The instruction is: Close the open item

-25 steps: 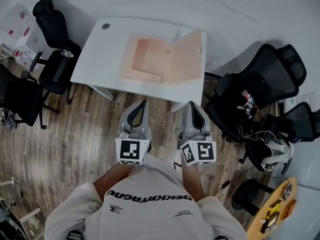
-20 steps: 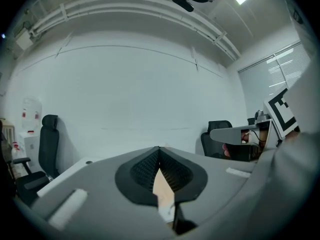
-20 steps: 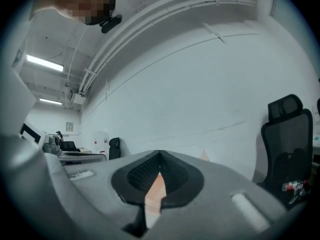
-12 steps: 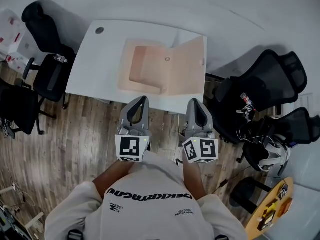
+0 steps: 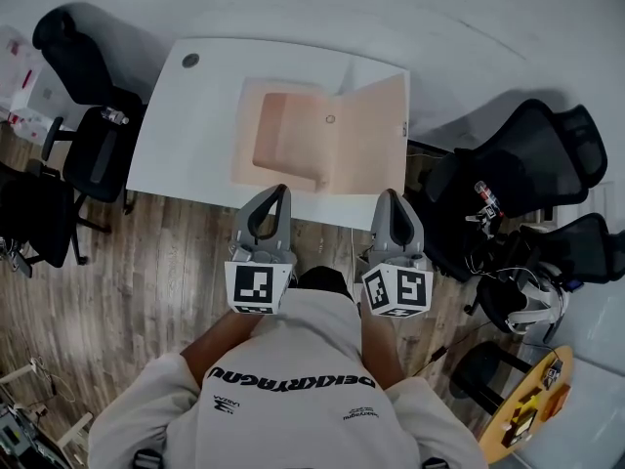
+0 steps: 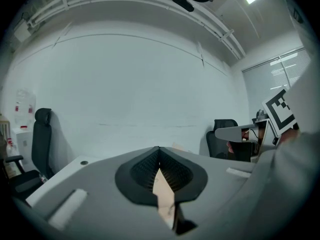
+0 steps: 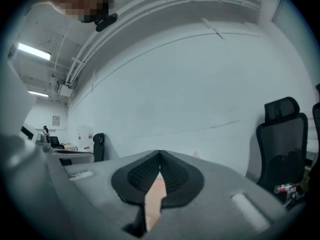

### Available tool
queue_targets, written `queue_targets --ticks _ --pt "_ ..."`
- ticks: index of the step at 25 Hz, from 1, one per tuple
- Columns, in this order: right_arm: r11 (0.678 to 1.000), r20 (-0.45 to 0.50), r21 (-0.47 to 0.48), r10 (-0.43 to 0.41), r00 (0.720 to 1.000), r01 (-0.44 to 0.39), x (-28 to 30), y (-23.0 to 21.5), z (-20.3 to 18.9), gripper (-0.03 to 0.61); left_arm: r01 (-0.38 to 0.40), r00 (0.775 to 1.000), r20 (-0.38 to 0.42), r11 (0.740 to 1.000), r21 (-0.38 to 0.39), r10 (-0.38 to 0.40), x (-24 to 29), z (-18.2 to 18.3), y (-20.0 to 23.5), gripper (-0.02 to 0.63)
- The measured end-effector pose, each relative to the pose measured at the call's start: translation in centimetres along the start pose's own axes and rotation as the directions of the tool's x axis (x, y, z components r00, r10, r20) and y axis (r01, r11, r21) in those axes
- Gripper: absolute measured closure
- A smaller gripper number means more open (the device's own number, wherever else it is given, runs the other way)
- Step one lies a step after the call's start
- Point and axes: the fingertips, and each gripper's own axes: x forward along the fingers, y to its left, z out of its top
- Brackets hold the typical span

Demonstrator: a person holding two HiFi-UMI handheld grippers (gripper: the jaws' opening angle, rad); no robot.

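A flat peach-coloured box [image 5: 291,141] lies open on the white table [image 5: 190,135], its lid [image 5: 373,137] raised at the right side. My left gripper [image 5: 277,191] is shut and empty, its tip at the table's near edge just in front of the box. My right gripper [image 5: 390,195] is also shut and empty, level with the lid's near corner. In the left gripper view the closed jaws [image 6: 159,150] hide most of the box; a peach strip [image 6: 162,186] shows below the tips. The right gripper view shows the same past its shut jaws [image 7: 160,155].
Black office chairs stand to the left [image 5: 83,154] and right [image 5: 518,159] of the table. A round yellow table [image 5: 532,413] with small items is at the lower right. Wooden floor [image 5: 146,281] lies around me, with a white wall [image 6: 150,84] behind the table.
Both grippers have moved forward together, from over the floor up to the table's near edge. The box and table have come closer in the head view. Both grippers stayed shut.
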Motion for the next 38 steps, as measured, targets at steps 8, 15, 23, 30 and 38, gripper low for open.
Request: queue_targets --ticks 8,15,23,30,38 --pt "0.998 -0.047 0.002 -0.066 0.997 0.066 1.2 -4.8 -1.1 0.58 -0.016 0.999 -0.042 0.999 -0.037 0.015 2.2 -1.2 -0.1 0.614" --pt "0.998 -0.086 -0.004 -0.066 0.994 0.066 3.3 -7.3 -1.0 0.58 -0.021 0.999 -0.048 1.0 -0.024 0.02 4.8 -1.2 -1.3 0.614" --pt "0.997 -0.178 0.003 -0.08 0.981 0.082 4.8 -10.0 -3.0 0.58 -0.035 0.995 -0.093 0.999 -0.021 0.033 6.8 -2.3 -1.4 0.614" --pt "0.997 -0.25 0.031 -0.056 0.967 0.066 5.8 -11.4 -5.0 0.55 -0.046 0.991 -0.123 0.999 -0.022 0.043 7.9 -3.2 -1.4 0.614" --pt "0.995 -0.332 0.076 -0.028 0.943 0.057 6.9 -12.9 -7.5 0.493 -0.055 0.986 -0.16 0.998 -0.026 0.05 8.7 -4.6 -1.4 0.614"
